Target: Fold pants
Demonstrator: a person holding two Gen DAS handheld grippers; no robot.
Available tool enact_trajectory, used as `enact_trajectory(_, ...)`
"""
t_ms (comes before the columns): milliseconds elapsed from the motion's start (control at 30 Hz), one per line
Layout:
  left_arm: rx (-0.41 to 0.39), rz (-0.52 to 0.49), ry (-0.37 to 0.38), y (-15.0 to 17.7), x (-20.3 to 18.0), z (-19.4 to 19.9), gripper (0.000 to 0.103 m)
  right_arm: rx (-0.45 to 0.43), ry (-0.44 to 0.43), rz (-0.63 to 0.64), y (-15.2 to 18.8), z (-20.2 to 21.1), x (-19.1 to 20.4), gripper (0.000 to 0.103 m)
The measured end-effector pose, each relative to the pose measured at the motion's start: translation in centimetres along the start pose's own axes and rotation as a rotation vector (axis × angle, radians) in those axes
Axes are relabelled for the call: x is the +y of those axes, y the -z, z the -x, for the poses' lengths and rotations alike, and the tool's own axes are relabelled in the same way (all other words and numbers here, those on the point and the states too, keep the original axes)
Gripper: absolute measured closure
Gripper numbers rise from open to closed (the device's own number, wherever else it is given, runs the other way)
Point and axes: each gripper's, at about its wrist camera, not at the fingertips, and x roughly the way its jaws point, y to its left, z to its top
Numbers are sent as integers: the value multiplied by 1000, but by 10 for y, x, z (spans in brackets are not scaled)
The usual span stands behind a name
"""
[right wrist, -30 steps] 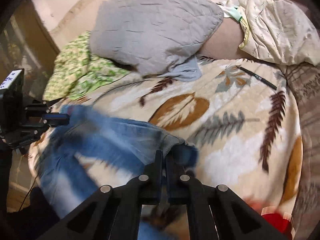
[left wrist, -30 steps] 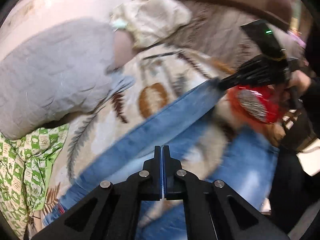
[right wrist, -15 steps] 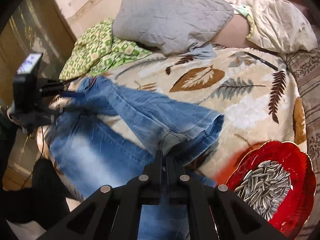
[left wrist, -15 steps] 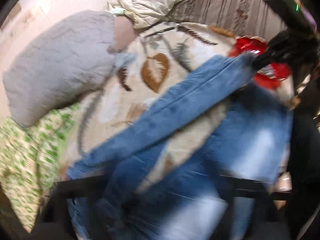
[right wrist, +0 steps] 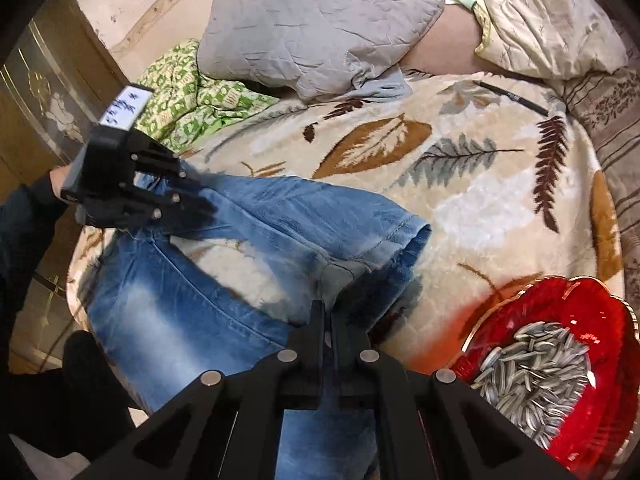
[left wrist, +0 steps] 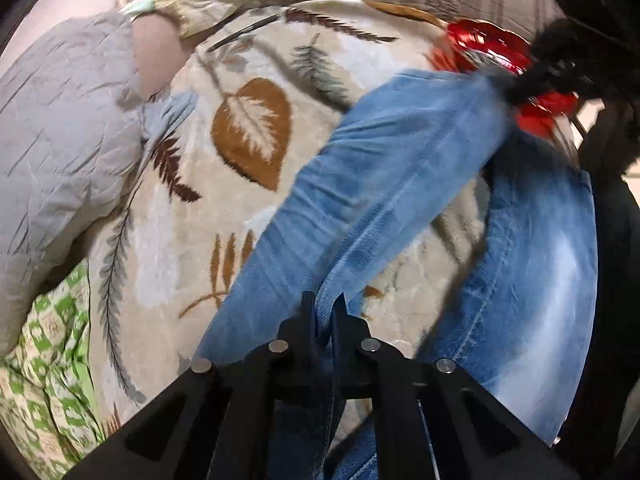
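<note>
Blue jeans lie on a leaf-patterned blanket. One leg is lifted and stretched between my two grippers; the other leg lies flat near the bed's edge. My left gripper is shut on the waist end of the lifted leg, and it also shows in the right wrist view. My right gripper is shut on the hem end of the jeans, and it appears dark and blurred in the left wrist view.
A red dish of sunflower seeds sits on the blanket close to my right gripper. A grey quilted pillow, a green patterned cloth, a cream pillow and a black pen lie further back. A wooden cabinet stands at the left.
Both grippers have pulled back toward the near edge of the bed with the jeans leg held between them. The red dish has come into view beside my right gripper.
</note>
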Motion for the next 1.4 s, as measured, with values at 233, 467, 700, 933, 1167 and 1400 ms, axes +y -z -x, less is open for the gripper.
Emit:
enact_trajectory(233,-95,3,-63,12,-31,58,97,-58,22,23,-4,22,2,100)
enact_trajectory(467,-128,48,-47,22,-107,97,97,-106,60,77,37,79,22,100)
enact_trajectory(700,-66,207,109,49,-149,47,97,57,79,60,102,67,23,100)
enact_trajectory(933,-97,299,195,68,-166,51,97,97,68,64,119,67,26,100)
enact_trajectory(1167,35,237,143,69,-191,4,74,215,103,55,132,51,32,98)
enact_trajectory(1400,-76,350,69,92,-160,80,14,176,180,72,121,78,41,98)
